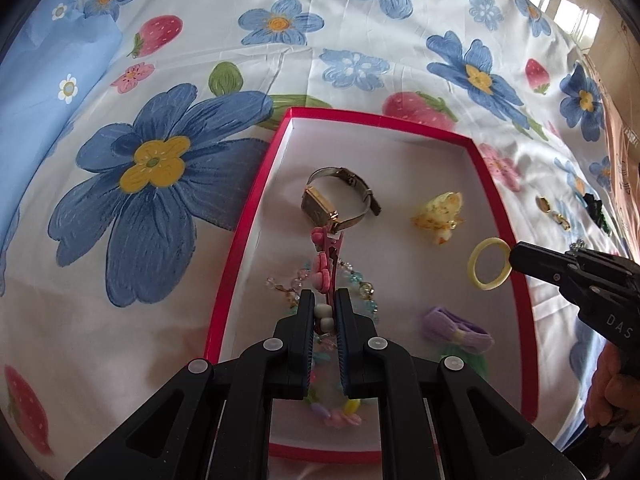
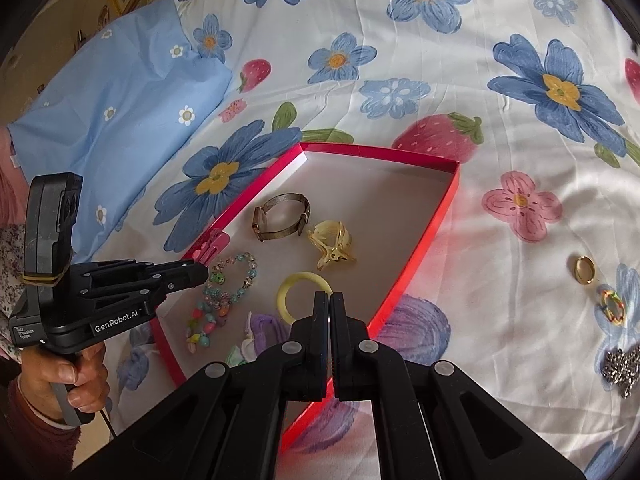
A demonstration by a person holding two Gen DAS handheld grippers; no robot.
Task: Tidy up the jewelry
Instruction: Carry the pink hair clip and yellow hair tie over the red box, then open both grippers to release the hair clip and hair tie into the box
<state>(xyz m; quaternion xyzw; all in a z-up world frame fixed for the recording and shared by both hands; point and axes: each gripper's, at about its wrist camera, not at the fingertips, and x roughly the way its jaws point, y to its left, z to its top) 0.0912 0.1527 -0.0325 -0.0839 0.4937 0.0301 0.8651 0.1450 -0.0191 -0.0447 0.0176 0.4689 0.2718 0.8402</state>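
Most pieces already lie in the shallow red cardboard box while the left tool grips a pink flower hair clip over it, the right tool pinches a pale yellow ring-shaped hair tie, and gold rings wait on the bed

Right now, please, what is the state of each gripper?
Left gripper: closed on the pink hair clip, above the red box.
Right gripper: closed on the yellow ring.

A home bedroom: a floral bedsheet printed with blue flowers and strawberries covers the bed, with a light blue pillow at far left.
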